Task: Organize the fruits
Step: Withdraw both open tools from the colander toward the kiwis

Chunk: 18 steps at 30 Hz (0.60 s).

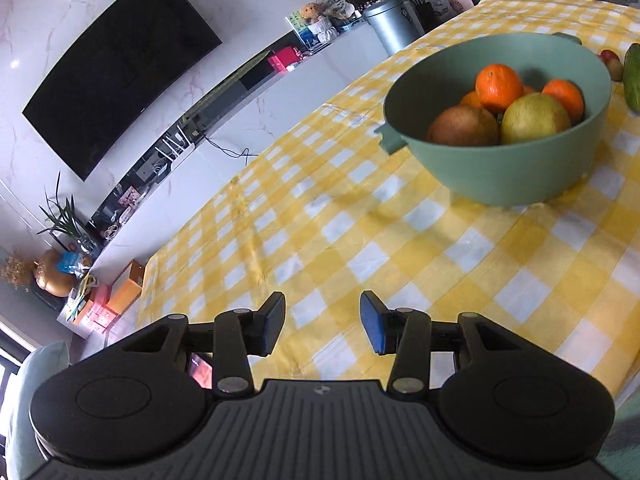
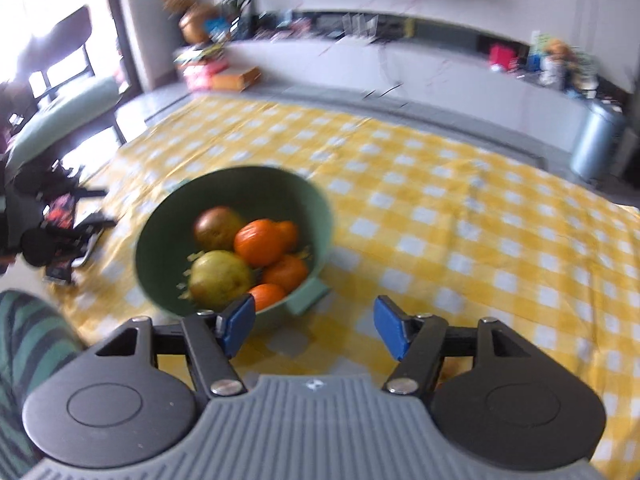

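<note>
While my left gripper (image 1: 323, 322) and right gripper (image 2: 314, 326) hang parted and empty, bowl (image 1: 500, 176) holds most fruit, cucumber (image 1: 632, 76) still out far right.

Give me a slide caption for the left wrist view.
Open, empty left tool over the yellow checked tablecloth, facing a green bowl of oranges and pears.

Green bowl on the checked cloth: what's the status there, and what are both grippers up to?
Left gripper open, empty. Right gripper open, empty. Green bowl holds oranges and two pears. Nothing in the way.
</note>
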### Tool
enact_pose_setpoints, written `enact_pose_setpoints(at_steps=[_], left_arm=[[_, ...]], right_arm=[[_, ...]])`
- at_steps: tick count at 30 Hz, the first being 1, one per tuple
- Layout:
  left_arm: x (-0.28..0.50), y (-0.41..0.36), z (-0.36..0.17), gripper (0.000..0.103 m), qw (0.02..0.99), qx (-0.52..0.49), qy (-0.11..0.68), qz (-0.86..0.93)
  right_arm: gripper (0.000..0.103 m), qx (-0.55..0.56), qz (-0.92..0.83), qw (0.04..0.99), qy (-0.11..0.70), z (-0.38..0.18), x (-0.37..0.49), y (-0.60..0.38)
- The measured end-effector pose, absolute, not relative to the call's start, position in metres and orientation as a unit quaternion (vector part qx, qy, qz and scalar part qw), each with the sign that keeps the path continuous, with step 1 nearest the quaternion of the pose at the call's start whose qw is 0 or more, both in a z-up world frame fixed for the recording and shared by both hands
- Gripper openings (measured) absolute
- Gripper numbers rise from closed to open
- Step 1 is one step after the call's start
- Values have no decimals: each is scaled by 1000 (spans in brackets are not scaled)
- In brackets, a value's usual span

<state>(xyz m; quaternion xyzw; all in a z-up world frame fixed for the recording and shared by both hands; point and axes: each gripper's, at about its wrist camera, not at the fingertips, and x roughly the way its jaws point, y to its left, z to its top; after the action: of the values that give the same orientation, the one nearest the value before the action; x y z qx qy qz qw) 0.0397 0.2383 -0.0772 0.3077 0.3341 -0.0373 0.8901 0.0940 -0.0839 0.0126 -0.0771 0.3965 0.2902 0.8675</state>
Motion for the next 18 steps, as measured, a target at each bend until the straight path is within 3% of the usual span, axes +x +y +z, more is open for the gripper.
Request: enact_pose_setpoints(at_steps=[8,15,18], left_arm=[[37,251,-80,52,892,289,345,-43],[36,236,-40,53,906,278,316,-42],[41,218,-15,60,913,260,312,-43]], right_arm=[[68,-11,181,893,412,-13,99,-151],[68,-17,150,891,428,-35,99,-168],[67,-25,154,892,425,-41,99,-167]])
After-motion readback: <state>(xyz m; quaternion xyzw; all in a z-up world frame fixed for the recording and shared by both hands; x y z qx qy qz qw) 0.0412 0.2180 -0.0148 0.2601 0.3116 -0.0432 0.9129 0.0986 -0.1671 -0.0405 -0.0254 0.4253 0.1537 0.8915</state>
